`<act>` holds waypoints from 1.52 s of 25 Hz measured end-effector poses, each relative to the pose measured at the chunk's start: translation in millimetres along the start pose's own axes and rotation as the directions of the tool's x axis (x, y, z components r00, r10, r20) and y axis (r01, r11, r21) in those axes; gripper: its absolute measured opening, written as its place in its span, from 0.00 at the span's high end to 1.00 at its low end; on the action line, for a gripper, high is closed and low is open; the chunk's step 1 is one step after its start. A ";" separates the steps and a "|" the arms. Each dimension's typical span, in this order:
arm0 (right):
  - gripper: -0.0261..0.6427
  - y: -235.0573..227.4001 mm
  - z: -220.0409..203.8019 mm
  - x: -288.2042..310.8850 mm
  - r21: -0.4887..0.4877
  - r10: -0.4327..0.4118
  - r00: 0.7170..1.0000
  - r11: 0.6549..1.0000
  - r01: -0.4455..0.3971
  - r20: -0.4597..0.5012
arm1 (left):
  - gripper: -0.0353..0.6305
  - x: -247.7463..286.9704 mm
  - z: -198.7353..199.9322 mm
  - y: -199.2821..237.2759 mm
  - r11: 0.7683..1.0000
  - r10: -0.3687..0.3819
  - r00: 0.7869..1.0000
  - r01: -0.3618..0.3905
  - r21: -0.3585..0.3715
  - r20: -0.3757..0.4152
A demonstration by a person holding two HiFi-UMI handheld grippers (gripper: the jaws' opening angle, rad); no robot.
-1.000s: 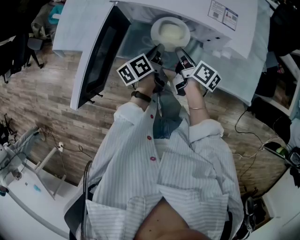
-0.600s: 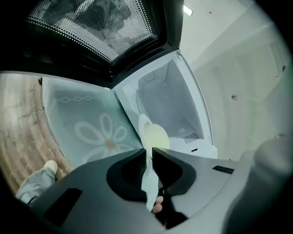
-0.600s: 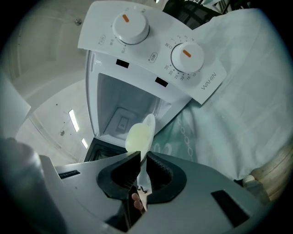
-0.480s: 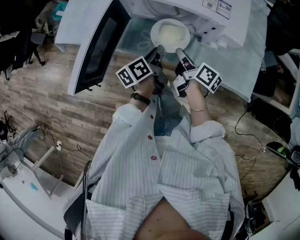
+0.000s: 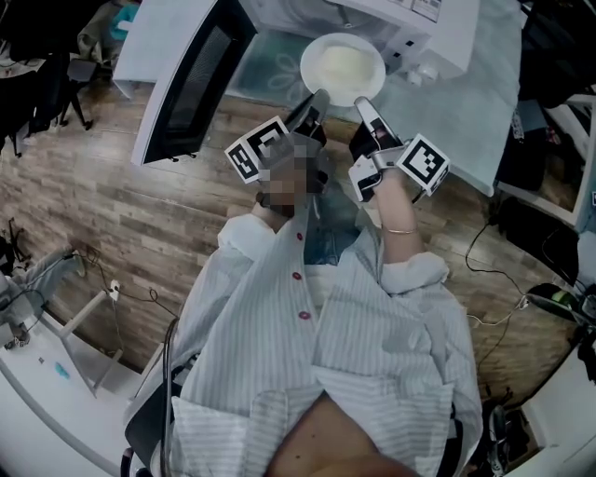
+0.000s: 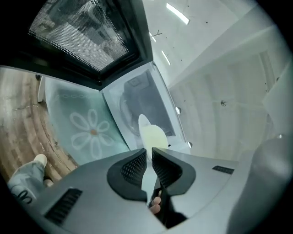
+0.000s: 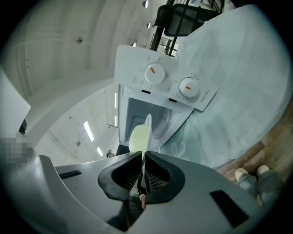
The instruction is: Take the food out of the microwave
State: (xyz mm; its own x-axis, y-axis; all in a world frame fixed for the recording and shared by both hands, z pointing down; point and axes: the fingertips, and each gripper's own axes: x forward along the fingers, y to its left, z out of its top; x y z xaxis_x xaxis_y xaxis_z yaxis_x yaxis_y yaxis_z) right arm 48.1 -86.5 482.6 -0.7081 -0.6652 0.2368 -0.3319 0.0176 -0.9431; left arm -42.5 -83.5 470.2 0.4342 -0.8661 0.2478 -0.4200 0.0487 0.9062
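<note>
A white plate point(image 5: 343, 67) of pale yellow food is level, just before the open microwave point(image 5: 458, 35).

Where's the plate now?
The plate is top middle in the head view, at the open microwave, held by the left gripper and the right gripper, whose jaws are closing on its rim.

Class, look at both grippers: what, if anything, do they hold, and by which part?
Both hold the white plate by its near rim: the left gripper pinches its left edge, the right gripper, jaws closing, its right edge.
</note>
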 end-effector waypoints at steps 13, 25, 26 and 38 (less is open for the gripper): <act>0.90 65.2 7.6 -37.7 0.061 0.186 0.981 0.980 -0.190 0.060 | 0.90 -30.2 1.3 -65.9 0.989 -0.131 0.991 0.130 -0.064 -0.011; 0.90 89.7 8.4 -35.4 0.075 0.227 0.969 0.969 -0.235 0.101 | 0.91 -34.4 19.1 -83.3 0.974 -0.208 0.976 0.201 -0.107 -0.059; 0.91 92.3 7.7 -34.5 0.073 0.231 0.968 0.968 -0.239 0.099 | 0.91 -35.8 20.8 -83.8 0.973 -0.212 0.975 0.204 -0.110 -0.061; 0.91 98.8 4.8 -32.9 0.093 0.245 0.963 0.962 -0.255 0.111 | 0.92 -39.1 28.0 -89.2 0.968 -0.230 0.971 0.222 -0.113 -0.068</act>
State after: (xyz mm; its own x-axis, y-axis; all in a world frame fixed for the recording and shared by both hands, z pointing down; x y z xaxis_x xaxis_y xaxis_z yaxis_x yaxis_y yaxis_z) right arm 41.5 -66.4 380.5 -0.6939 -0.7195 -0.0288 -0.0808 0.1176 -0.9898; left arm -44.3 -68.0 370.1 0.5721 -0.8183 0.0549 -0.2203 -0.0889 0.9714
